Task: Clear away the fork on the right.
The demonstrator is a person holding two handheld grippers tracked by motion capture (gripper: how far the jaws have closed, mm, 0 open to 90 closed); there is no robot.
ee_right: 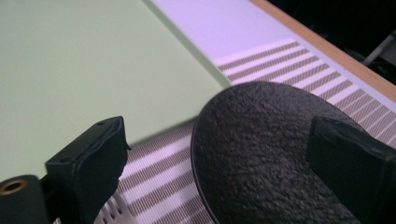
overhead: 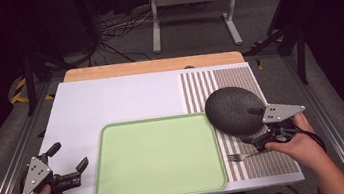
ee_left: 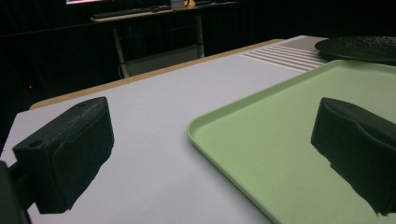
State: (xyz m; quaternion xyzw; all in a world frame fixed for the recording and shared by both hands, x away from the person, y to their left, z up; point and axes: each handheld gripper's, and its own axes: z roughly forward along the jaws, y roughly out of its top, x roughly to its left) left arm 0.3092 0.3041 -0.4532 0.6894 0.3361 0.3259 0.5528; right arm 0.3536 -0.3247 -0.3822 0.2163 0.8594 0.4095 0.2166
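Hovering with jaws apart, the right tool sits at the near-right rim of the dark round textured plate, which lies toward the pale green tray on its left.

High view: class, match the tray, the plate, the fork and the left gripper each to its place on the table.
Things:
1. tray
2. plate
3. fork
4. left gripper

Places:
A. on the striped mat's near part, beside the right hand
B. middle of the white board
C. over the board's near left corner, jaws open
D. on the striped mat, just right of the tray's far corner

Pairs: 1-B, 2-D, 3-A, 4-C
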